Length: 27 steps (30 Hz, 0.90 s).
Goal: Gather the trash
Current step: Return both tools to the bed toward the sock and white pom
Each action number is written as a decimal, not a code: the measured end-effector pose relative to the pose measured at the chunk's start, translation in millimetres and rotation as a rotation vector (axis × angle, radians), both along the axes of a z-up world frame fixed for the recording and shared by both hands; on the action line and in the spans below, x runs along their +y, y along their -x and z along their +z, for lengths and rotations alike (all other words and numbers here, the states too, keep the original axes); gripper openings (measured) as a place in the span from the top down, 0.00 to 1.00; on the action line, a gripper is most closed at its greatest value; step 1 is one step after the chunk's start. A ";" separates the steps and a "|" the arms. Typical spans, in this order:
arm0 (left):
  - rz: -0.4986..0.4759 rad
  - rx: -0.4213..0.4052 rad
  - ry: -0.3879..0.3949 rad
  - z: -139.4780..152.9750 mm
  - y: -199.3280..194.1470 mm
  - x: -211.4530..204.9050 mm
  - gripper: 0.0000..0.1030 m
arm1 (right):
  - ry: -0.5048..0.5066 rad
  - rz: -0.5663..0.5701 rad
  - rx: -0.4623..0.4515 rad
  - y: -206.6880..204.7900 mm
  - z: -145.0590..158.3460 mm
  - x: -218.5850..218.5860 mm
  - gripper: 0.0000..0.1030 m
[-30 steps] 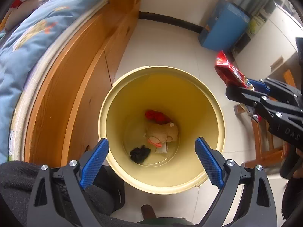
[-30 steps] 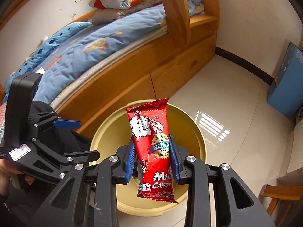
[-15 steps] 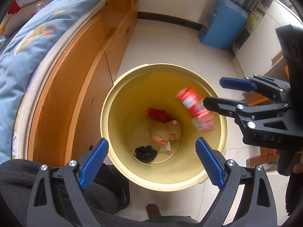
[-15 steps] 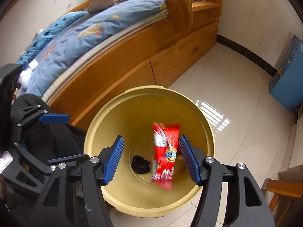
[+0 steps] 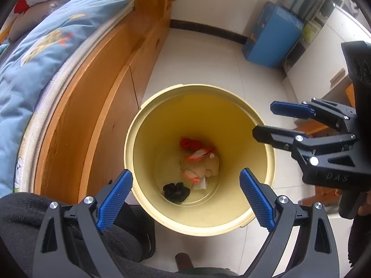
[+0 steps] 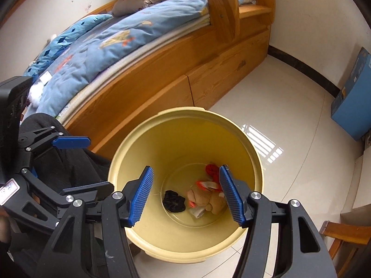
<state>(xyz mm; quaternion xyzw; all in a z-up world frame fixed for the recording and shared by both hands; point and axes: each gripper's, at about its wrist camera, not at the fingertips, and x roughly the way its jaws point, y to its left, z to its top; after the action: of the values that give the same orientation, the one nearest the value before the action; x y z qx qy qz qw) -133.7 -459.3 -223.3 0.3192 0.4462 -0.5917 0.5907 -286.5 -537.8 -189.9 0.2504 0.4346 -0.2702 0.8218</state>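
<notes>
Both your left gripper (image 5: 185, 195) and right gripper (image 6: 185, 193) hang open and empty over the yellow plastic bin (image 5: 262, 125). The red-and-white foil candy wrapper (image 5: 200, 154) inside looks light, crinkly and slippery; pinch a flat end if you ever regrasp it.

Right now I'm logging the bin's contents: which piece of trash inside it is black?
The crumpled black wad at the bin's bottom, nearest the left tongs. It lies apart from the red scrap and the tan lump.

One yellow bin (image 5: 259, 125), two grippers, one bed (image 6: 143, 85).
</notes>
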 end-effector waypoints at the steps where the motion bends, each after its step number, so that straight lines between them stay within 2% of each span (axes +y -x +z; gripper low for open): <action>1: 0.006 0.006 0.009 2.0 -1.6 1.3 0.10 | 0.010 0.011 -0.006 -2.1 3.9 2.0 0.43; 4: 0.028 0.023 0.055 14.3 -8.0 9.2 0.10 | 0.040 0.038 -0.029 -9.9 17.9 6.5 0.44; 9: 0.088 -0.025 0.151 46.3 -29.0 34.1 0.10 | 0.095 0.097 -0.088 -30.8 50.2 13.7 0.44; 13: 0.168 -0.069 0.218 77.4 -57.6 62.4 0.10 | 0.161 0.183 -0.178 -62.6 88.7 29.8 0.44; 16: 0.258 -0.102 0.271 102.9 -83.6 91.7 0.10 | 0.190 0.256 -0.243 -89.5 111.5 45.2 0.44; 20: 0.417 -0.185 0.319 129.5 -121.3 141.2 0.06 | 0.215 0.381 -0.316 -136.6 136.2 74.7 0.44; 23: 0.527 -0.242 0.325 138.4 -148.8 179.4 0.06 | 0.217 0.470 -0.362 -171.0 147.6 98.2 0.44; 27: 0.683 -0.273 0.326 145.4 -185.9 230.6 0.05 | 0.184 0.556 -0.407 -213.4 155.0 125.1 0.44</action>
<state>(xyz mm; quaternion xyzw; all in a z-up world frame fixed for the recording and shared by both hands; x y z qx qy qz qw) 52.2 -228.7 -77.8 0.1305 0.3444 -0.3765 0.8501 -73.0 -412.7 -34.9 0.0962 0.2875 -0.0187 0.9527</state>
